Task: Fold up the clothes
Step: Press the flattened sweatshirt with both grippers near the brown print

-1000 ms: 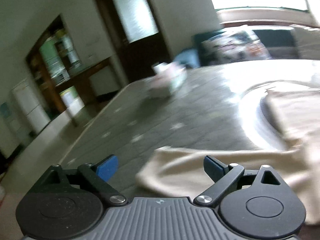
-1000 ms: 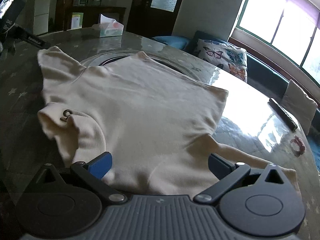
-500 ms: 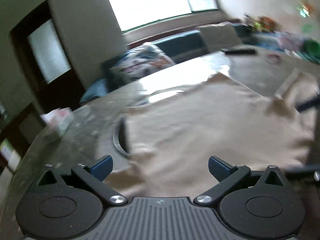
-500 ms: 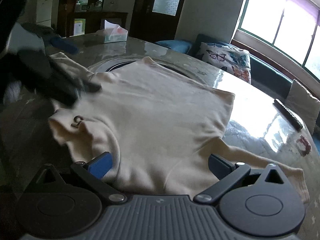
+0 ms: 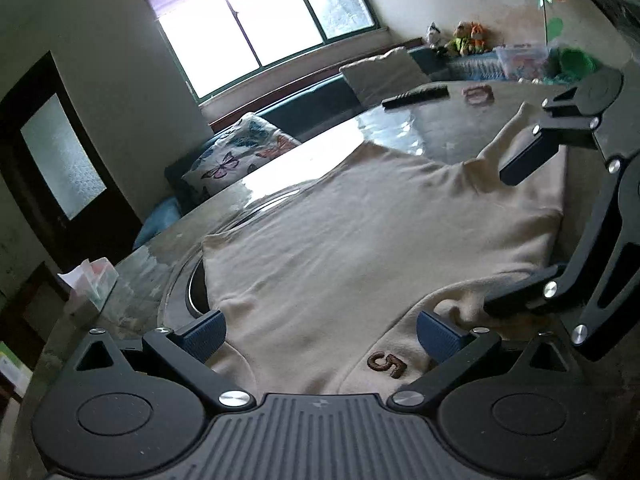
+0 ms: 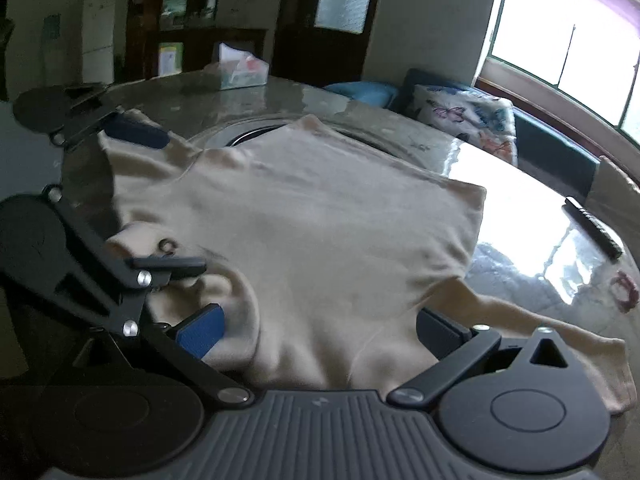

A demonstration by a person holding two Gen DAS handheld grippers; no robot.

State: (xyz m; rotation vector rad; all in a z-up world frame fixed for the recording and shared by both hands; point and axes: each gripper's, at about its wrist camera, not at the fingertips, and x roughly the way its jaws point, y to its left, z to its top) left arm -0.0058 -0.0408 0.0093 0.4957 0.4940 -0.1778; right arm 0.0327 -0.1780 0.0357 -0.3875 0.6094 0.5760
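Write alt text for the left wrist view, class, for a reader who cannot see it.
A cream shirt lies spread on a glossy round table, with the open left gripper over its near edge by a brown "5" patch. The right gripper, also open, reaches in from the right over the shirt.

Your inventory on the table [image 5: 400, 128]: one cream sweater [image 5: 360, 240], one tissue box [image 6: 243, 71], one remote control [image 5: 416, 97], one pink hair tie [image 5: 477, 95]. You hold two grippers: left gripper [image 5: 320, 330], right gripper [image 6: 320, 326]. Beyond: one butterfly cushion [image 5: 240, 158], one plain cushion [image 5: 384, 74], three plush toys [image 5: 460, 38].
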